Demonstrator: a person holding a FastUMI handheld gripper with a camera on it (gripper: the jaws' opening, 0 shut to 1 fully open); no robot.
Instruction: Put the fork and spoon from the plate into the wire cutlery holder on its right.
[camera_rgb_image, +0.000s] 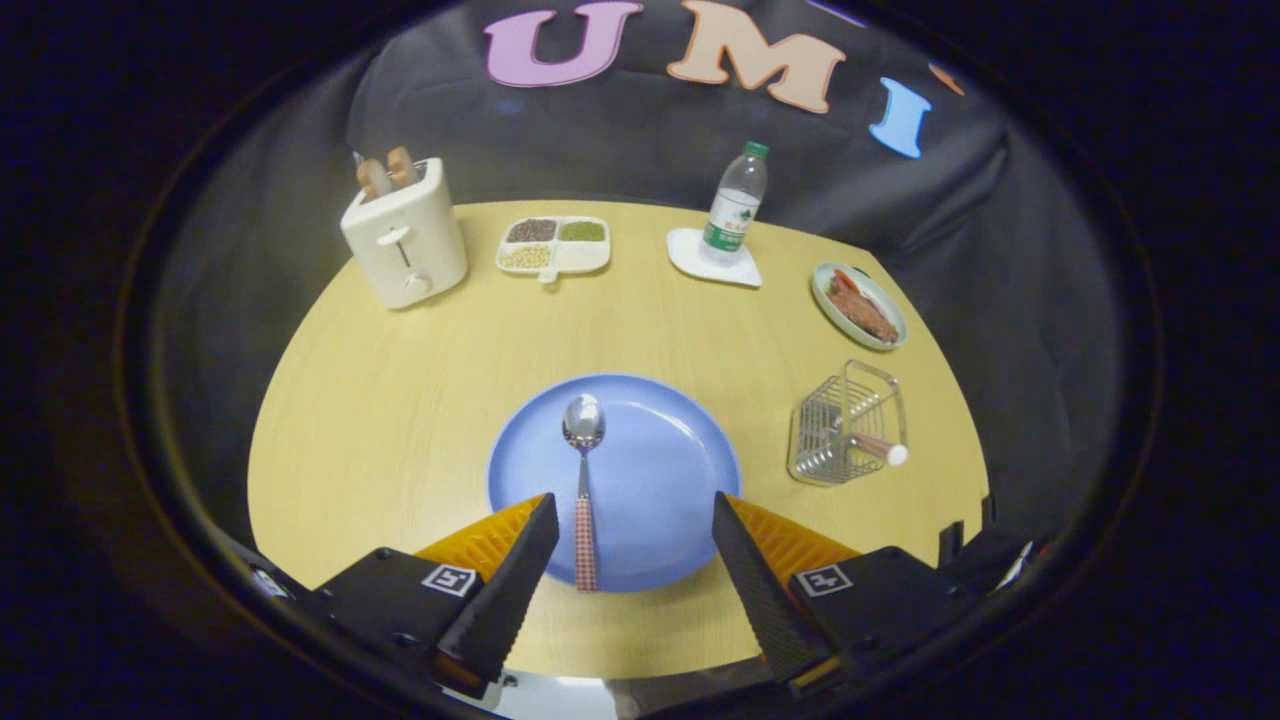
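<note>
One spoon (583, 470) on one blue plate (660, 480) at centre. One wire holder (848, 425), right, with one handle (880, 449) in it. One toaster (405, 243), upper left, with two slices (388, 172). One divided tray (554, 245), one bottle (736, 205), one food dish (859, 305).

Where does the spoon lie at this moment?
In the gripper view, the spoon lies on the blue plate, left of its middle, between the open tongs, nearer the left one.
</note>
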